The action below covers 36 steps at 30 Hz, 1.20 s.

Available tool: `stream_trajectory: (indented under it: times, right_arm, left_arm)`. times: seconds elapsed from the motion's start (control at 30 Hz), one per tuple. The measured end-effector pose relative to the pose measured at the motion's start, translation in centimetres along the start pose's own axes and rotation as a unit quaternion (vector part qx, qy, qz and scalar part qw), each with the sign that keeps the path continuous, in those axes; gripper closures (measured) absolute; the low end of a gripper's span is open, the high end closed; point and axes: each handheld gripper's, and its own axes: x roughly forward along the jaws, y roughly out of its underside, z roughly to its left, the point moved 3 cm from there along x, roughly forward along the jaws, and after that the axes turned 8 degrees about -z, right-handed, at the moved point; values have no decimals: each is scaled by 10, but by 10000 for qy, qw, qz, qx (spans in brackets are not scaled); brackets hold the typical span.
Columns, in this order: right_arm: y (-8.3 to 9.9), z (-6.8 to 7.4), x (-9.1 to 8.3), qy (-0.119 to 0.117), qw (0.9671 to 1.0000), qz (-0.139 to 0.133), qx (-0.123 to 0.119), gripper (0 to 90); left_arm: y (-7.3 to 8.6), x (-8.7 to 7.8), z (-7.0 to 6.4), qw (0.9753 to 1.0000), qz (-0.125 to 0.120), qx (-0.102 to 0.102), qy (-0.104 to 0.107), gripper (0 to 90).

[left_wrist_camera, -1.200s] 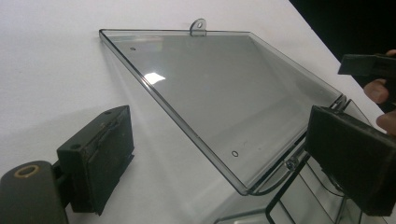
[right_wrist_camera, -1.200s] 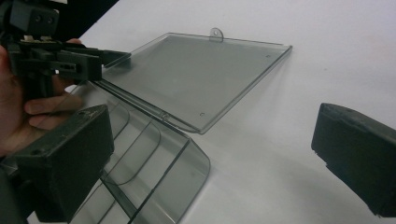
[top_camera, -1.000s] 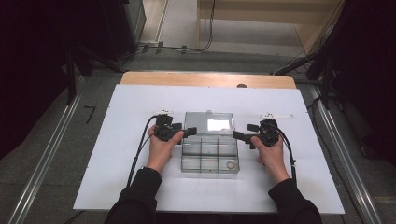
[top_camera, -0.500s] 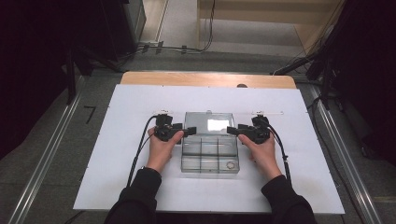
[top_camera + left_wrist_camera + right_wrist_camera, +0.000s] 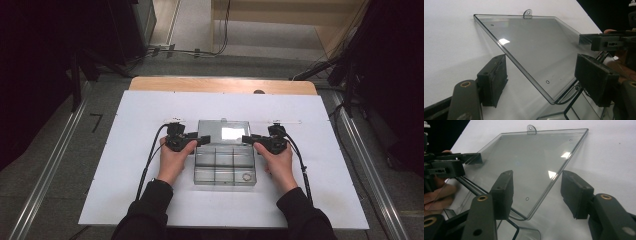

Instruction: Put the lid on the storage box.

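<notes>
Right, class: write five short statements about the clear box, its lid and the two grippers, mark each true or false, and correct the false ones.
1. The lid of the clear box is open, lying back on the white table. True.
2. The left gripper is clamped shut on the lid. False: its jaws stand apart, one on each side of the lid's edge.
3. The right gripper has its jaws open astride the lid's other edge. True.
4. The box is one single undivided tray. False: dividers split it into compartments.
5. A small ring lies in a near compartment. True.
</notes>
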Motion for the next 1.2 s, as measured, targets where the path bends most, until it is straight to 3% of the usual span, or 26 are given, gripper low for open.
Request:
stream_trajectory:
  times: [0.3, 0.53, 0.67, 0.83, 1.0, 1.2]
  right_arm:
    - [0, -1, 1, 3, 10000, -34, 91, 452]
    - [-1, -1, -1, 18, 9999, -123, 76, 507]
    - [-2, 0, -1, -226, 9996, -144, 103, 529]
    - [-3, 3, -3, -259, 9994, -239, -21, 567]
    - [-6, 6, -9, -267, 9986, -350, -309, 632]
    - [-8, 10, -17, -285, 9957, -458, -754, 694]
  left_arm:
    - [0, 1, 0, 10000, 12, -54, 0, 346]
    - [0, 0, 1, 9996, -47, -161, 245, 421]
    - [0, -1, 0, 9992, -118, -133, 348, 487]
    - [-1, -3, 0, 9989, -203, -30, 415, 537]
    - [-3, -8, -1, 9977, -418, -107, 518, 627]
    - [-7, -13, -7, 9976, -479, 166, 462, 677]
